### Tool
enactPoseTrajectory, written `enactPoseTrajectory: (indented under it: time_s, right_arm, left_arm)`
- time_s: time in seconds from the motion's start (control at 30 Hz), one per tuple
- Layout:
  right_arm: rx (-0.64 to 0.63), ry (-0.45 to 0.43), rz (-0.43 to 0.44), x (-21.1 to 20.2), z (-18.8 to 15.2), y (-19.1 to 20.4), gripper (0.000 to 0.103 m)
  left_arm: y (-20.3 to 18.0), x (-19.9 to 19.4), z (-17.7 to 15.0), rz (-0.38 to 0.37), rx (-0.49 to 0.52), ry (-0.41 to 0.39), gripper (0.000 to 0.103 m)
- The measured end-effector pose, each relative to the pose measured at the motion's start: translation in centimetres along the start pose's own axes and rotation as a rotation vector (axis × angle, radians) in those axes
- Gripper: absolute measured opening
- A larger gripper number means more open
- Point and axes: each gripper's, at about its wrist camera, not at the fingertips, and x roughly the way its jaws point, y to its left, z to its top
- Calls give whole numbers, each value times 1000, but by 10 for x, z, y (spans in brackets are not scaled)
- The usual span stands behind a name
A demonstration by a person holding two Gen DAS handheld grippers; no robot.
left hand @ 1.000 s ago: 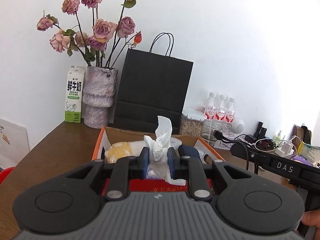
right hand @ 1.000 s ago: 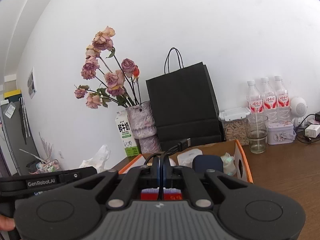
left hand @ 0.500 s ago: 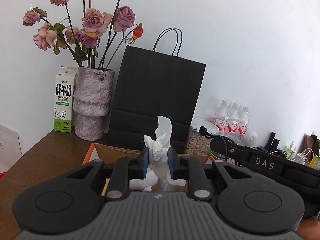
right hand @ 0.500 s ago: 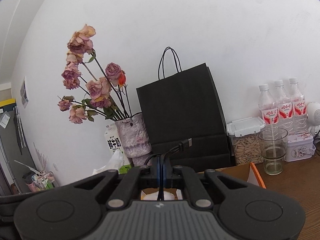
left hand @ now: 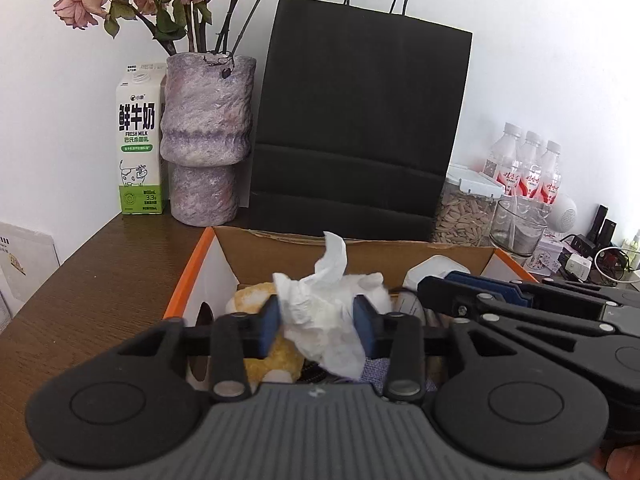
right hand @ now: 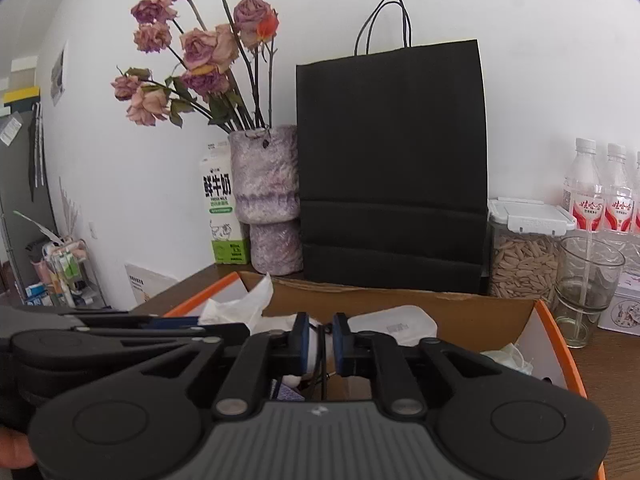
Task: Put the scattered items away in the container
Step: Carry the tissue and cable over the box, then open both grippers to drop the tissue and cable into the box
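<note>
your left gripper has just begun opening around the crumpled tissue between its pads, and your right gripper opens off the black cable, both releasing over the cardboard box.

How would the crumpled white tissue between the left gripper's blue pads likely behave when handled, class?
The crumpled white tissue probably is floppy: its creased tip droops sideways. It likely weighs little, being thin paper. As the left gripper opens above the orange-edged cardboard box, it may cling or drift rather than fall straight.
</note>
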Motion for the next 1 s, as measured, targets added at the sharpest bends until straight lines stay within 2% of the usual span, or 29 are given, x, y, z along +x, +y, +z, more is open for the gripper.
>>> enactPoseTrajectory:
  time_s: [0.03,0.1,0.17,0.27,0.37,0.47,0.7,1.0]
  right_arm:
    - [1,5,-16,-1,-1,-1,22]
    - [19,8,-38,-6,-1,-6,44]
    - [36,-8,-43,-14,0,-13,56]
    - [54,-18,-39,-22,1,-19,77]
    - [59,-16,-45,-26,-2,-21,92]
    - [51,0,-66,-28,-4,-19,101]
    - [34,13,-94,-37,-12,-15,103]
    - [23,-28,-145,-75,-33,-10,103]
  left_arm:
    - [0,-1,-1,21,2,-6,62]
    - [3,-5,0,42,2,-25,70]
    - [6,-10,1,53,-6,-44,87]
    - [9,-15,3,71,-5,-71,101]
    - [10,-18,2,70,-9,-82,103]
    - [9,-21,0,75,-2,-87,103]
    - [9,-33,-9,92,2,-111,103]
    - [16,-74,-33,109,18,-235,103]
